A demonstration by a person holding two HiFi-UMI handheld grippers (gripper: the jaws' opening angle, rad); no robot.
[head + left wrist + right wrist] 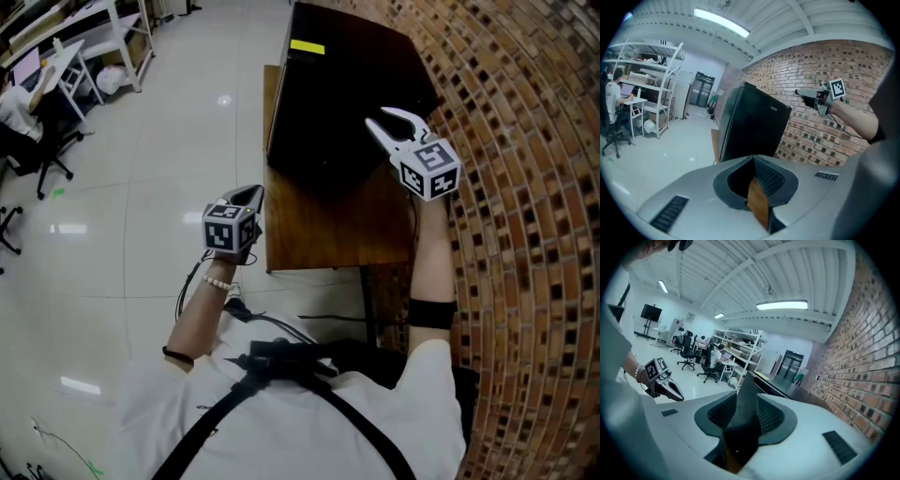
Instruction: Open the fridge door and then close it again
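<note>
A black fridge point(347, 84) stands with its door shut on a wooden table point(328, 225) against the brick wall; it also shows in the left gripper view point(750, 126) and beyond the jaws in the right gripper view point(780, 384). My left gripper point(253, 195) hovers off the table's left edge, jaws shut with nothing in them point(754, 161). My right gripper point(394, 124) hangs over the fridge's right side, apart from it, open and empty point(746, 394). Each gripper appears in the other's view: the right gripper point(802, 93) beside the fridge's top, the left gripper point(677, 393) low at the left.
The brick wall point(525, 187) runs close along the right. White shelving point(651, 93) and desks with office chairs point(37, 141) stand across the shiny floor at the far left, where a person sits. A dark double door point(699, 90) lies at the room's far end.
</note>
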